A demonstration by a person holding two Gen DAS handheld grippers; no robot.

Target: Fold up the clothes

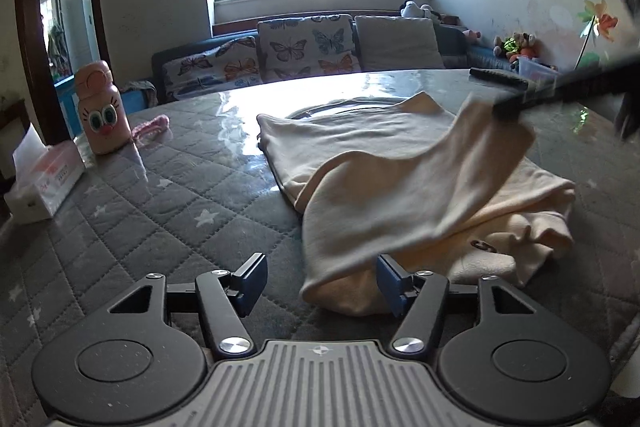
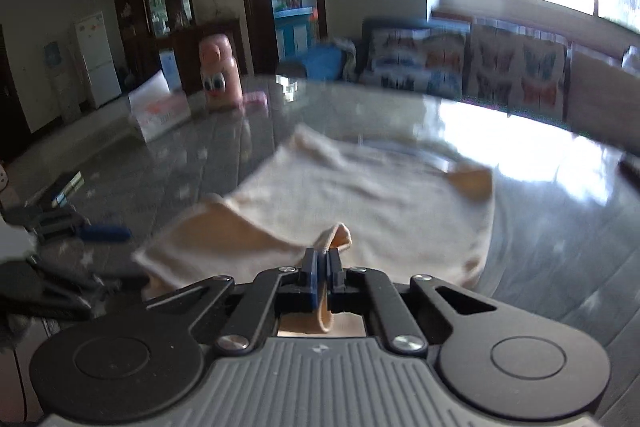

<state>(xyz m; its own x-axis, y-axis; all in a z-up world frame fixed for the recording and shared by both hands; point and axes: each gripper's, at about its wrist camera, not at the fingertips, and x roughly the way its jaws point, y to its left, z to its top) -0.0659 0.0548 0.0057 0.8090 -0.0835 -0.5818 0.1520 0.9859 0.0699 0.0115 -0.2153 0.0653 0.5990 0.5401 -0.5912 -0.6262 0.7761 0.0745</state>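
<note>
A cream garment (image 1: 360,147) lies on the grey quilted table cover (image 1: 160,211), partly folded. My left gripper (image 1: 320,283) is open and low over the table, its jaws either side of the garment's near rounded fold, not closed on it. My right gripper (image 2: 322,259) is shut on an edge of the cream garment (image 2: 360,203) and holds that part lifted above the rest. In the left wrist view it shows as a blurred dark bar (image 1: 508,109) with the cloth hanging from it. The left gripper shows at the left of the right wrist view (image 2: 72,231).
A pink cartoon bottle (image 1: 102,107) and a tissue box (image 1: 44,179) stand at the table's left. A pink knitted item (image 1: 152,129) lies beside the bottle. A dark remote (image 1: 498,77) lies at the far right. A sofa with butterfly cushions (image 1: 304,45) is behind the table.
</note>
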